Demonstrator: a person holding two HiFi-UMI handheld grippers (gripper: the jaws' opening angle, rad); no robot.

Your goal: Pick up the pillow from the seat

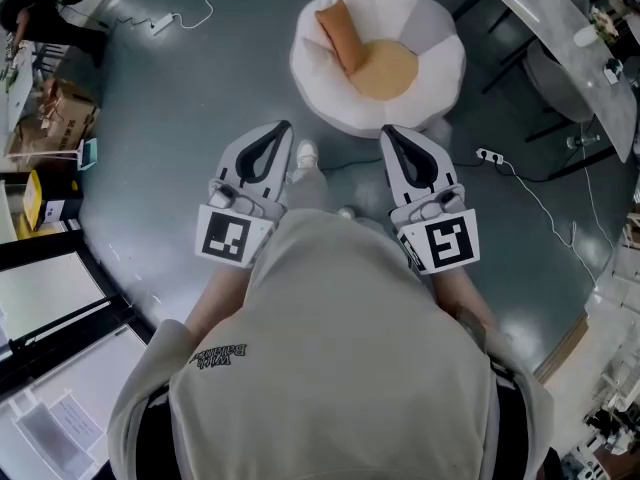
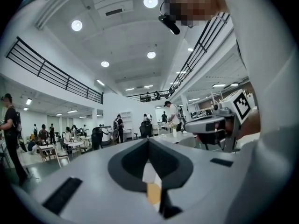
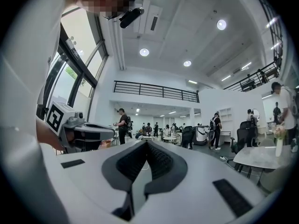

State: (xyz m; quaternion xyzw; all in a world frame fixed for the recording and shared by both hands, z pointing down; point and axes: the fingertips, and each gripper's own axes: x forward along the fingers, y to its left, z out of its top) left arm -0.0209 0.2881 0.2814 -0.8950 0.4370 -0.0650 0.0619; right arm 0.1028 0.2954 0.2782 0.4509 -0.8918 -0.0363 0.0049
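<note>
An orange-brown pillow (image 1: 340,36) leans on the back left of a white petal-shaped seat (image 1: 435,30), beside a round tan seat cushion (image 1: 384,70). Both grippers are held close to the person's chest and point towards the seat, well short of it. The left gripper (image 1: 286,128) is shut with nothing in it; in its own view the jaws meet at the tip (image 2: 148,142). The right gripper (image 1: 388,131) is also shut and empty, its ribbed pads (image 3: 156,160) pressed together. Each gripper view looks across a large hall, away from the pillow.
A power strip (image 1: 162,23) with a white cable lies on the grey floor at the back left, another power strip (image 1: 489,155) to the right of the seat. A long pale table (image 1: 560,38) and a chair stand at the right, cardboard boxes (image 1: 62,108) at the left. People stand in the hall.
</note>
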